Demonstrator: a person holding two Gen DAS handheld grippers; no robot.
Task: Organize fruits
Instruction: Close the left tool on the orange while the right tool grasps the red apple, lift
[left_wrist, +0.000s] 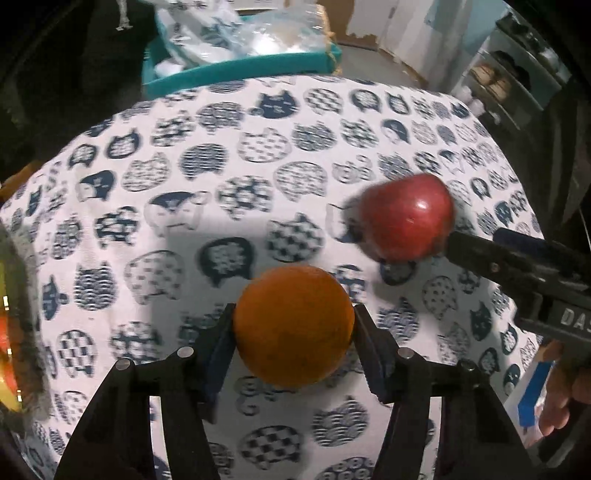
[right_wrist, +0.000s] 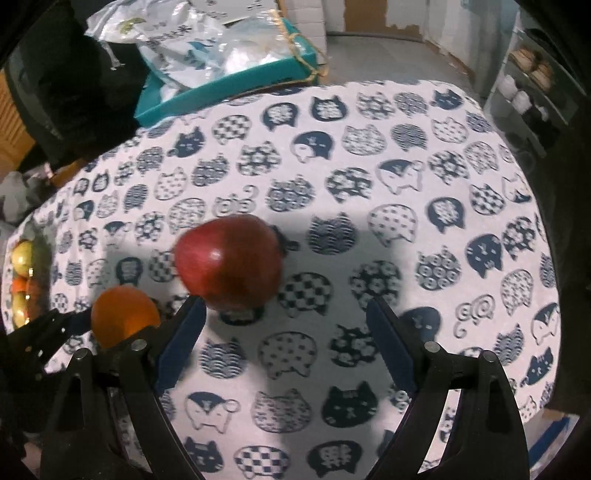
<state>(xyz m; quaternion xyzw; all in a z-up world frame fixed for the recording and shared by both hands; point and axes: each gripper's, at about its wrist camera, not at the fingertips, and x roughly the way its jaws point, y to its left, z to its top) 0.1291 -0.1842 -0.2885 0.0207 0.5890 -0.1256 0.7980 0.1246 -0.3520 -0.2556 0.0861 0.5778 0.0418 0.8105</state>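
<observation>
text: "DAS", cut off | on: right tongs (left_wrist: 452, 242) body

fruit bowl (right_wrist: 22, 280) cropped, apple (right_wrist: 229, 262) motion-blurred

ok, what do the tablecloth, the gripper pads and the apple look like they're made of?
Tablecloth: woven fabric, matte, printed with navy cat faces. Left gripper pads: dark blue and matte, probably rubber or foam. Red apple: apparently real or plastic; its smooth skin shows a sharp glossy highlight.
</observation>
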